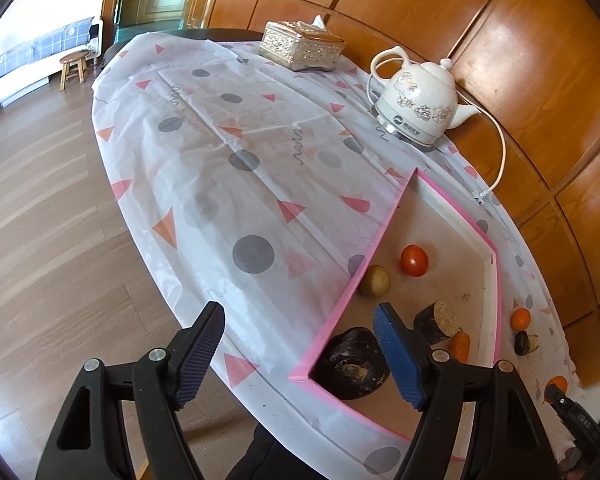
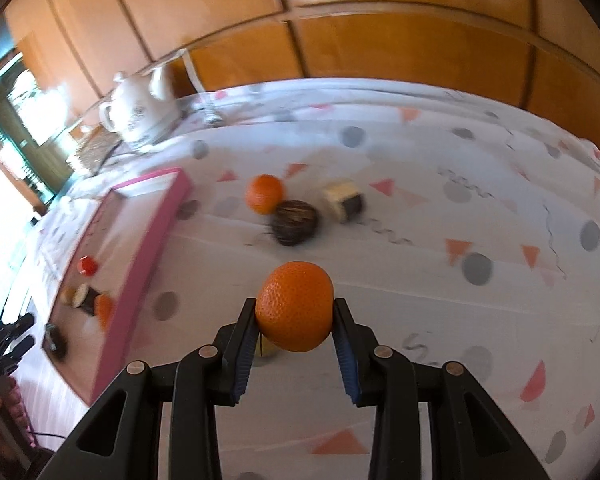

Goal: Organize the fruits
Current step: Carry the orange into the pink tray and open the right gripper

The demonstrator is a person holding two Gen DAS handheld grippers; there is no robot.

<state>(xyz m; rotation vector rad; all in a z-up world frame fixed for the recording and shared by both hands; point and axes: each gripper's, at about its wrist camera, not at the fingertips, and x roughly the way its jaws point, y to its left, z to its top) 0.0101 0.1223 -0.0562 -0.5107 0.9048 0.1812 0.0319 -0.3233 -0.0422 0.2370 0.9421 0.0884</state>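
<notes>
Meanwhile, right gripper (image 2: 294,320) pinching orange (image 2: 295,306) at frame centre, above surface (image 2: 440,300); left gripper (image 1: 300,356) spread, empty, over pink tray (image 1: 374,240) corner.

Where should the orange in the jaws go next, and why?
Probably carry it left, over the pink rim, into the tray. The right gripper already clamps the orange above the tablecloth, and other fruits, like the tomato, already sit in that tray.
</notes>
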